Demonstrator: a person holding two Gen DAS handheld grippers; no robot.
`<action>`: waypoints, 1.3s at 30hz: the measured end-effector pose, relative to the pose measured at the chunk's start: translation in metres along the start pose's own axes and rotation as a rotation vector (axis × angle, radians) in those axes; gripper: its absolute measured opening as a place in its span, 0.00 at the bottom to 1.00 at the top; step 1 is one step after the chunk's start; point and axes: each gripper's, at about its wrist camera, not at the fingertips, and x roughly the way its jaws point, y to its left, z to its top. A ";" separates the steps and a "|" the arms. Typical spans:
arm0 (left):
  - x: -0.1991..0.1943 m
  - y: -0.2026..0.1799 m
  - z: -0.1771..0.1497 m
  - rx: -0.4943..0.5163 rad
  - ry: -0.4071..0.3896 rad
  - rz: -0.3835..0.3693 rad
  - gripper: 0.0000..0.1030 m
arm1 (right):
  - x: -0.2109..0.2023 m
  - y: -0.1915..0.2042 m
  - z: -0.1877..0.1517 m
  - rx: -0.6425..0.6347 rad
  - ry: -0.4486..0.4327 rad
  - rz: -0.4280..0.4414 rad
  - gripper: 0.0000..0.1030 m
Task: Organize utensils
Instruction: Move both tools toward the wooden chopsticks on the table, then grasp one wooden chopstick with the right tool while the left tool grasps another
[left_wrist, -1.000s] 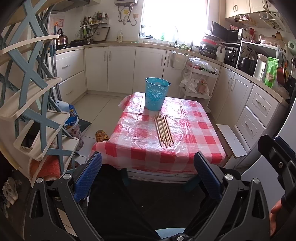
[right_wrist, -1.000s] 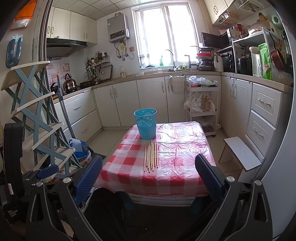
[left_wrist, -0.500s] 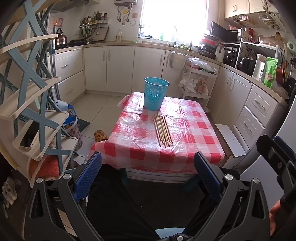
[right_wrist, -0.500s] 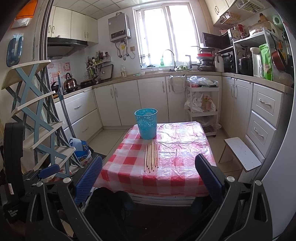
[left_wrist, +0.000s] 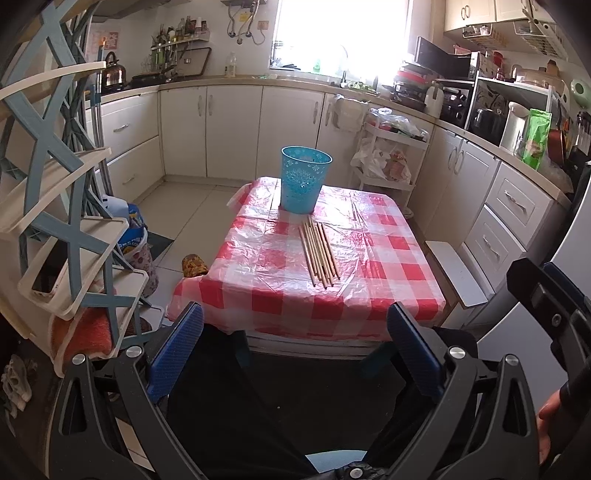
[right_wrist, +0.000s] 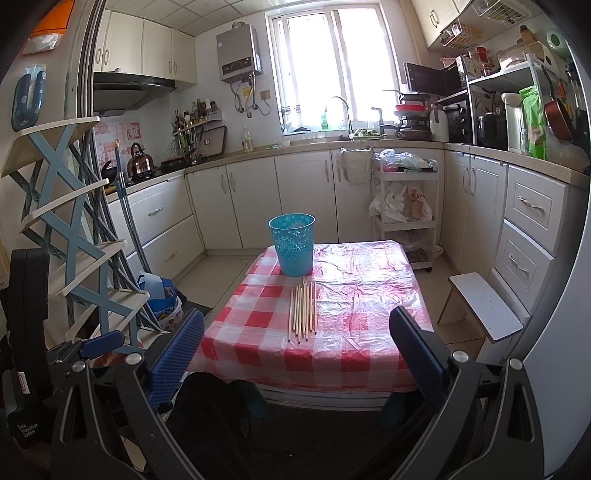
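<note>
With both the left tongs (left_wrist: 295, 347) and right tongs (right_wrist: 295, 347) spread apart and empty short of the desk (right_wrist: 343, 354), approach the chopsticks (right_wrist: 303, 308) low, pinching mid-length before lifting toward the blue basket (right_wrist: 293, 245).

Home kitchen: white cabinets (right_wrist: 255, 199), sink tap (right_wrist: 341, 110), kettle (right_wrist: 140, 160), microwave (right_wrist: 432, 79).

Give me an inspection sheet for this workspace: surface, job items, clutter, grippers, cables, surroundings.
Surface: table under a red-and-white checked cloth with a clear plastic cover.
Job's things: bundle of chopsticks lying flat; blue bin upright behind them, seemingly touching their far ends.
Clutter: nothing seen on the table.
Grippers: left gripper and right gripper both open, empty, short of the table.
Cables: nothing seen.
Surroundings: tiered rack to the left, small white stool to the right, kitchen cabinets behind.
</note>
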 end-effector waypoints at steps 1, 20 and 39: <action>0.002 0.001 0.001 -0.004 0.003 -0.001 0.93 | 0.003 0.000 0.001 0.001 0.005 0.001 0.93; 0.144 0.021 0.039 0.001 0.173 -0.007 0.93 | 0.148 -0.052 0.011 0.025 0.136 -0.022 0.93; 0.325 0.033 0.085 -0.098 0.253 0.049 0.93 | 0.460 -0.069 -0.005 -0.121 0.502 0.079 0.35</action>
